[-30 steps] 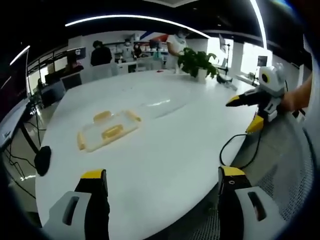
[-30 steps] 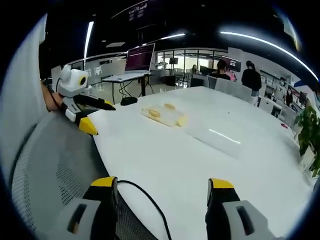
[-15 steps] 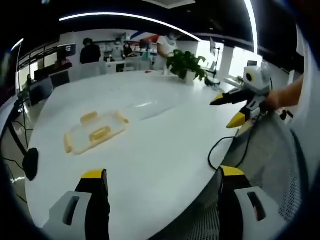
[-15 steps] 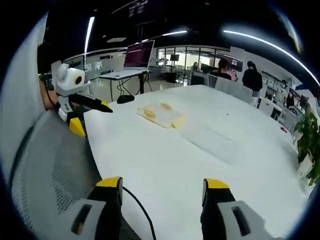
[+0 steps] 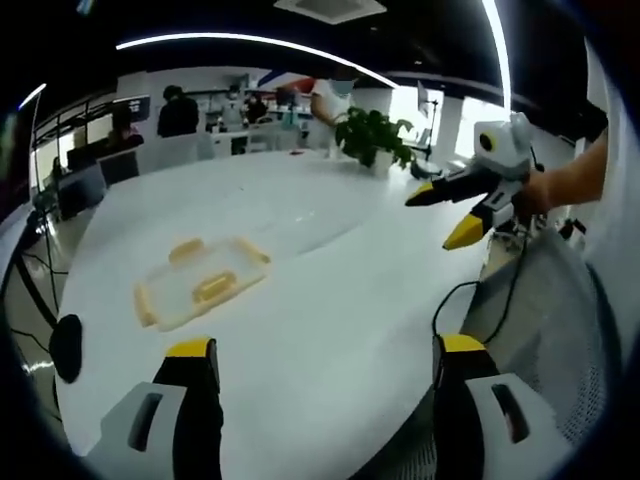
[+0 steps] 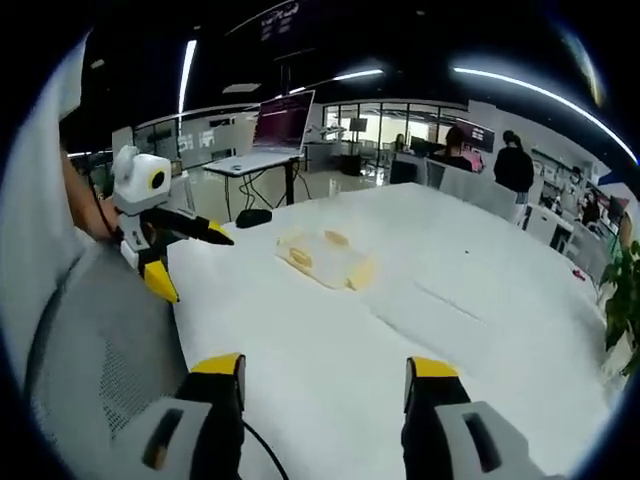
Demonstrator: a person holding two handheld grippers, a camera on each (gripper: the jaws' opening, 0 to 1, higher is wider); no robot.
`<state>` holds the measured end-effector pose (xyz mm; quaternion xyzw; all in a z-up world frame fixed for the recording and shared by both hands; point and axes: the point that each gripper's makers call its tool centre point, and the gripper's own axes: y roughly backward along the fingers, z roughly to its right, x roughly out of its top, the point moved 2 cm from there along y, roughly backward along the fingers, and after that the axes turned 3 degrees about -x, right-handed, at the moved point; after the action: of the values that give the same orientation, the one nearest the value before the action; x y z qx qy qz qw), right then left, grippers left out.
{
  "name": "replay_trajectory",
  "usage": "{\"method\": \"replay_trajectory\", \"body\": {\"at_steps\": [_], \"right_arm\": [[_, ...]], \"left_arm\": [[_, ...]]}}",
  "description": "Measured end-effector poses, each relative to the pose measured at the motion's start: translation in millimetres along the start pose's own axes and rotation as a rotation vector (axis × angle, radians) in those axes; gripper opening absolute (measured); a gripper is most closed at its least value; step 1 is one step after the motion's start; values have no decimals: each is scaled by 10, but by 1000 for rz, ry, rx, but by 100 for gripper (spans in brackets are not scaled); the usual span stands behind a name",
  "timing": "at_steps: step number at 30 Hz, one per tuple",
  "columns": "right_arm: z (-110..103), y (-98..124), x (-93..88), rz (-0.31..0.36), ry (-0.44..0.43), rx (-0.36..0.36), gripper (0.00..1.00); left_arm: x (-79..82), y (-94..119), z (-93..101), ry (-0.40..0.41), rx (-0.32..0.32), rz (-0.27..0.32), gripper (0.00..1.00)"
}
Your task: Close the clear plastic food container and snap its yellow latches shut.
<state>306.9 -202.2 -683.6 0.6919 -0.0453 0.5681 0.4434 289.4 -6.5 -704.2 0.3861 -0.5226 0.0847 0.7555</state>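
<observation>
Your left gripper (image 5: pixel 318 358) sits low at the near edge of the white table (image 5: pixel 330 290), jaws spread wide w/ nothing between them, yellow tips up. In the right gripper view it also shows at left (image 6: pixel 190 262), held in a hand, jaws apart, over the table edge beside a grey mesh chair back (image 6: pixel 100 360). Your right gripper (image 6: pixel 324 368) is likewise wide open and empty, tips over the table's near side; in the left gripper view you see it at right (image 5: pixel 440 214), gripped by your hand (image 5: pixel 535 190), jaws parted, off the table surface. The clear plastic food container (image 5: pixel 200 283) lies flat on the table, well apart from both grippers, ahead-left of the left one; yellow latches (image 5: pixel 186 249) stick out at its edges. In the right gripper view it's mid-table (image 6: pixel 325 259). Can't tell if lid is seated. Beyond: potted plant (image 5: pixel 372 135) at the far table edge, ppl standing at the back (image 5: pixel 180 110), a black cable (image 5: pixel 470 300) off the table's right edge.
</observation>
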Motion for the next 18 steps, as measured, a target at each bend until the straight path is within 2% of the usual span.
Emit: {"method": "replay_trajectory", "body": {"at_steps": [10, 13, 18], "right_arm": [[58, -144, 32, -39, 42, 22, 58], [90, -207, 64, -38, 41, 25, 59], [115, -320, 137, -36, 44, 38, 58]], "left_arm": [[32, -82, -167, -17, 18, 5, 86], [-20, -157, -189, -84, 18, -31, 86], [26, -253, -204, -78, 1, -22, 86]]}}
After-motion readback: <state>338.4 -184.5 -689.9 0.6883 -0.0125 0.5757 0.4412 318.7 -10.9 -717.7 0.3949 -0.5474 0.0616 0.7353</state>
